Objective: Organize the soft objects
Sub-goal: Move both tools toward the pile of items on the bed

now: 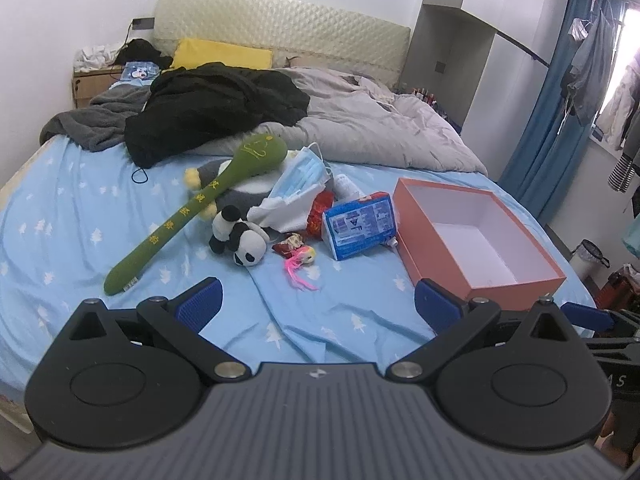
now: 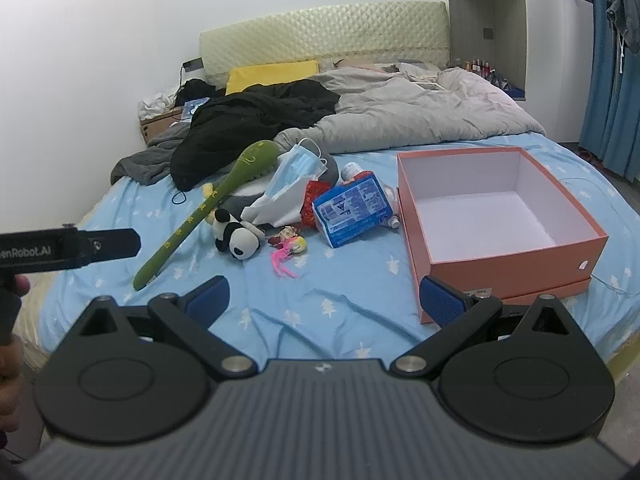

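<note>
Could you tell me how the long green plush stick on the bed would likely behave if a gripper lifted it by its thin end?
The green plush stick looks stuffed and soft, so it would probably sag, with its fat head drooping. That head rests on the grey plush, so lifting may nudge the pile. It is probably light and unlikely to roll on the wrinkled sheet.

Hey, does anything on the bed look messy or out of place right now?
Yes. The soft items sit in a jumbled heap beside the orange box, which holds nothing: face masks draped over a grey plush, the green plush stick lying across it, the panda tipped on its side.
</note>
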Available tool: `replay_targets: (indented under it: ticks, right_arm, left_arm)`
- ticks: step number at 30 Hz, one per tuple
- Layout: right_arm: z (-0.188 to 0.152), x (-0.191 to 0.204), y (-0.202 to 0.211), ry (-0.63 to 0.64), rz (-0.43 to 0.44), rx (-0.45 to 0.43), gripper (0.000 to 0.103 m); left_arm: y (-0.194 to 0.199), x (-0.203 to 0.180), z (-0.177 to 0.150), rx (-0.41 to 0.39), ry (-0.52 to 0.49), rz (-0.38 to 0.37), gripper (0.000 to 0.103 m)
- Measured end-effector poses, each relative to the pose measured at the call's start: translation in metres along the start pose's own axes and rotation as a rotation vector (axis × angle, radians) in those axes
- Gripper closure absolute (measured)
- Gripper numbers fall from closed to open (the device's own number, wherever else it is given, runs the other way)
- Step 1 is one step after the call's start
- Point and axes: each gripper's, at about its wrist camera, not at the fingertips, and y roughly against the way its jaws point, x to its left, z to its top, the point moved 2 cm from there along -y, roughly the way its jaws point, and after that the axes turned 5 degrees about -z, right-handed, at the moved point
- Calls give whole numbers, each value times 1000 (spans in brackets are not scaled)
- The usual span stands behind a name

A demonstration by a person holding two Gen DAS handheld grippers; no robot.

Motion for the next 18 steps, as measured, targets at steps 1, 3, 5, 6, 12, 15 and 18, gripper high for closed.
replay_targets:
  ticks: [1,3,5,6,12,15,18]
  right_arm:
    - [0,1,0,2,-4,1,0]
    - [0,3,-2,5,-9,7,0]
    - [-1,3,-3,2,-10,13,0]
    - [-1,4,-4,2,-11,16,0]
    - [3,6,-10,2,-21,11,0]
    - [6,5,-13,-8,-23,7,0]
    - [6,5,-17,-9,-28,19,0]
  left_arm:
    - [-2,1,-1,13,2,-6,0]
    - [-4,3,-1,25,8,-6,0]
    - [-6,3,-2,33,7,-5,0]
    - [-6,4,-2,39,9,-4,0]
    - [-15,9,2,68,17,-9,0]
    - [-22,10,4,77,14,-4,0]
    - [-30,12,4,89,17,3,0]
